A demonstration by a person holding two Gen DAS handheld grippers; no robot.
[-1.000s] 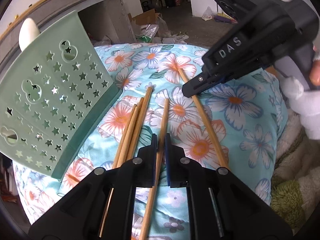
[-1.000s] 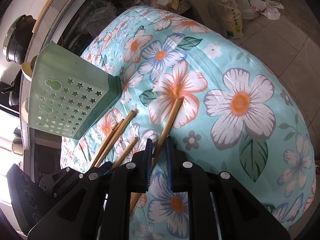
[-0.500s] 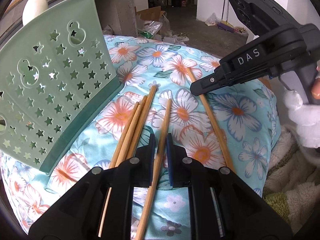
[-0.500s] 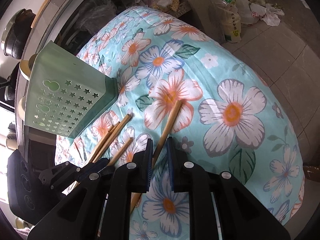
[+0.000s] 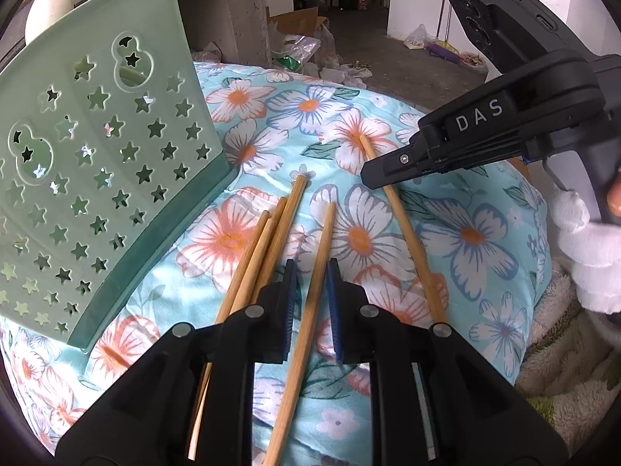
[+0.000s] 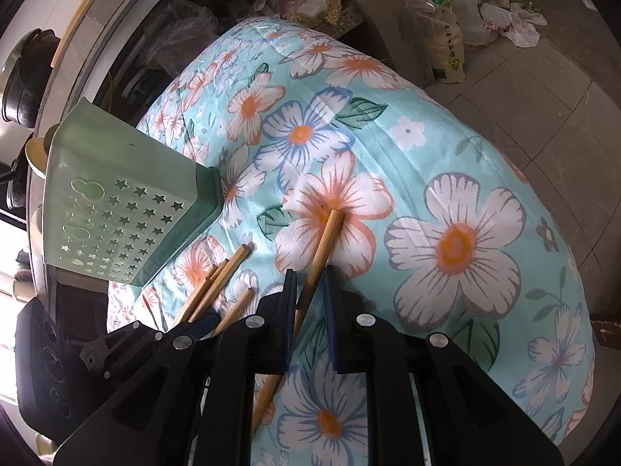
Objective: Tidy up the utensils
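Both views had drawn nearer the green basket [image 5: 97,163] since a second before.
Left tongs [image 5: 312,275] and right tongs [image 6: 310,283], slightly parted, each straddled one chopstick [image 5: 310,291] [image 6: 318,248] on the floral cloth [image 5: 485,240], neither visibly clamped.

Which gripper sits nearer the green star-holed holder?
Left. The left gripper straddles a chopstick beside the bundle lying at the green holder. The right gripper straddles the far chopstick, further out on the floral cloth.
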